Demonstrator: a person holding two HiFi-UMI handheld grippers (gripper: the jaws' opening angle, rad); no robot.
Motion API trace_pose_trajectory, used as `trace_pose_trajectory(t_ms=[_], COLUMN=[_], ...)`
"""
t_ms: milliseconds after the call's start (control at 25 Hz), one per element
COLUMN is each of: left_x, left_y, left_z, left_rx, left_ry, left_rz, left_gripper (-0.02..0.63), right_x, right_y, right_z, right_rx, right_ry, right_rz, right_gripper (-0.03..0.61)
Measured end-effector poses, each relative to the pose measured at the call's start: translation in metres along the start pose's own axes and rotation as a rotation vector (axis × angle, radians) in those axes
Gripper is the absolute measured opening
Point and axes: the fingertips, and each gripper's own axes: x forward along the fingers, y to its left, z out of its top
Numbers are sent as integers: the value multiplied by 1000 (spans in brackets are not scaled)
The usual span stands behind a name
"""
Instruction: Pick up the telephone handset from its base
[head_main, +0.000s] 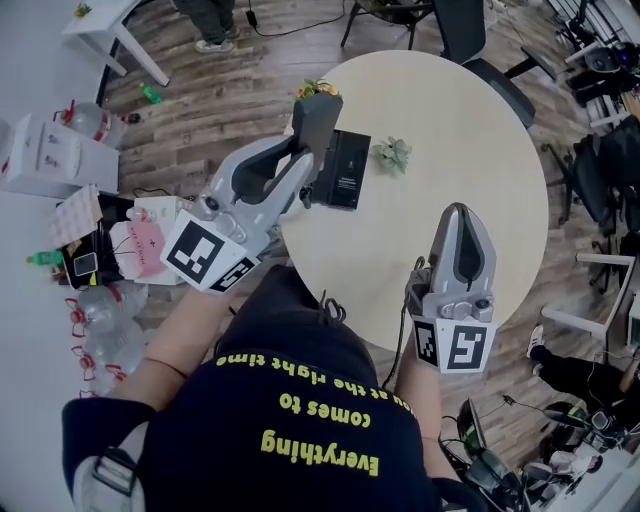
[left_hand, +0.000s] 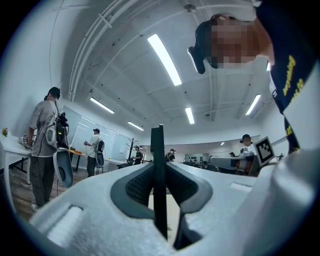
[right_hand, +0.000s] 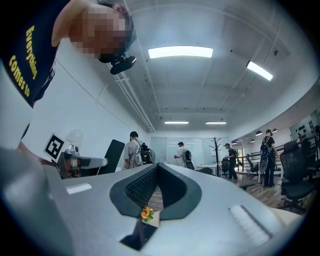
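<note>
Though two grippers are at work, only one carries anything. The left gripper has its fingers narrowed onto the single telephone handset, a dark slab held upright at the left edge of the base. Whether the handset touches the base cannot be told. The right gripper hangs well to the right of the base and nearer the person, its fingers pressed together on nothing.

One round pale worktop carries one black base. It also carries one small green plant just right of the base and one bunch of yellow flowers just beyond the base, behind the handset's top.

Only the head view shows the base, the plant and both grippers together. The left gripper view alone shows the handset edge-on, a thin black strip standing between the dark pads, which sit against it on both sides. The right gripper view alone shows that gripper's pads meeting, with a speck of yellow flower in the gap beneath them.
</note>
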Motion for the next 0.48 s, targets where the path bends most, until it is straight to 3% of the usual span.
trace_pose_trajectory(t_ms=[480], left_x=[-9], left_y=[10], left_z=[-2], left_rx=[-19], left_ry=[9], left_rz=[39], left_gripper=[74], right_x=[3], right_y=[10], right_z=[-8], right_rx=[12], right_ry=[14], right_rz=[19], right_gripper=[11])
